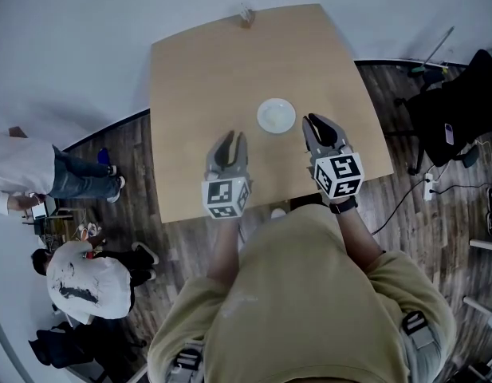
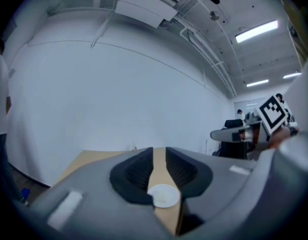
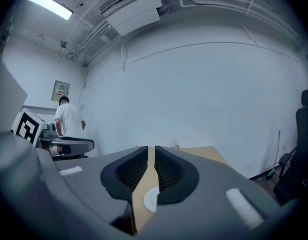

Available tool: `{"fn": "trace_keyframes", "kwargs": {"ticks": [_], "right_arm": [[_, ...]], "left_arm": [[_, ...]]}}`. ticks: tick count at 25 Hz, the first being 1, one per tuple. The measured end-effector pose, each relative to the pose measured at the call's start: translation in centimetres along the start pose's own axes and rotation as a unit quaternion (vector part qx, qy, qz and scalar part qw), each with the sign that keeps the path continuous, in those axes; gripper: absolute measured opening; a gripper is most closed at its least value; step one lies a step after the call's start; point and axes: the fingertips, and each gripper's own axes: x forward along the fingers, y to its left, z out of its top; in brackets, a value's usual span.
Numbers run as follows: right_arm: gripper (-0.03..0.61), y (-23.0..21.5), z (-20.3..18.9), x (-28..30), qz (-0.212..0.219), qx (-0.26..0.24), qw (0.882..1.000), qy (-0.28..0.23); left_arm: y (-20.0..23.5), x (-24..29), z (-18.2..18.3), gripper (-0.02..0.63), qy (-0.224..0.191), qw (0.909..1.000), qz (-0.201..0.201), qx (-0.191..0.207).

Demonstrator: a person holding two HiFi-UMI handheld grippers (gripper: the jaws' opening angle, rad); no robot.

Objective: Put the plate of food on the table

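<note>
Plate lies flat and face up on the tan table, a little toward the near edge from the middle and at 12 o'clock from the person's chest. It is round and white, so it has no long axis and points no particular way. What is on it cannot be made out.

At the far left in the head view, two people are on the dark wood floor, at 9 and 8 o'clock from the table.

The left gripper hangs over the near part of the table at 7 o'clock from the plate. Its jaws aim toward 12 o'clock and stand apart from the plate. In the left gripper view the jaws have a narrow gap between them. Nothing is gripped, and only the tabletop and the plate beyond show through the gap.

A small object sits at the table's far edge, at 12 o'clock from the plate.

The right gripper is at 3 to 4 o'clock from the plate. It is just beside the rim, with a sliver of table between, and its jaws aim toward 11 o'clock. In the right gripper view the jaws are slightly parted, closer than the left pair, and hold nothing. A slice of the plate shows low in the gap.

At the far right, a dark chair stands on the floor at 3 o'clock from the table.
</note>
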Motion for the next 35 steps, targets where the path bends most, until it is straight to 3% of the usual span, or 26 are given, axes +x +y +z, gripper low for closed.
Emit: {"fn": "trace_keyframes", "kwargs": {"ticks": [10, 15, 25, 29, 35], "right_arm": [[0.007, 0.8, 2.8, -0.2, -0.003, -0.029, 0.999, -0.030], [0.006, 0.9, 3.6, -0.2, -0.007, -0.042, 0.998, -0.038], [0.006, 0.1, 2.9, 0.3, -0.018, -0.043, 0.999, -0.024], [0.006, -0.4, 2.4, 0.5, -0.021, -0.041, 0.999, -0.018], [0.006, -1.4, 1.3, 1.1, -0.022, -0.042, 0.999, -0.008]], "left_arm": [[2.1, -1.1, 2.3, 0.006, -0.033, 0.9986, 0.041, 0.007], [2.4, -1.4, 2.8, 0.002, -0.038, 0.9979, 0.052, 0.007], [1.8, -0.4, 1.8, 0.002, -0.022, 0.9986, 0.046, -0.017], [1.1, 0.3, 1.0, 0.002, -0.012, 0.9992, 0.027, -0.027], [0.5, 2.0, -0.1, 0.002, 0.001, 0.9997, 0.015, -0.018]]}}
